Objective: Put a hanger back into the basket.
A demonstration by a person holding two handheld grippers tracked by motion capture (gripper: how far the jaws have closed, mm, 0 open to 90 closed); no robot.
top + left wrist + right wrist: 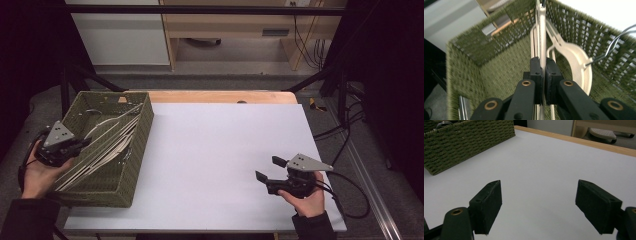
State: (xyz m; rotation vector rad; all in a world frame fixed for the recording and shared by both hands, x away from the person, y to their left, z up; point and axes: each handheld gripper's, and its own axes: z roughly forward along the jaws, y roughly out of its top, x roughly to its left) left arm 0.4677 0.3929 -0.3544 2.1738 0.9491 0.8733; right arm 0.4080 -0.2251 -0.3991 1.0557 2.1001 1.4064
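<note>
Counting one basket (131,165), several pale utensils (107,145), two tools.

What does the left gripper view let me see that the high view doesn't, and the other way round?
The left gripper view reveals the left gripper shut on a cream hanger, with the basket's woven inside close up. The high view takes in the white table, both hands, and the right gripper open above the table. Both show the green basket and the hangers inside it.
</note>
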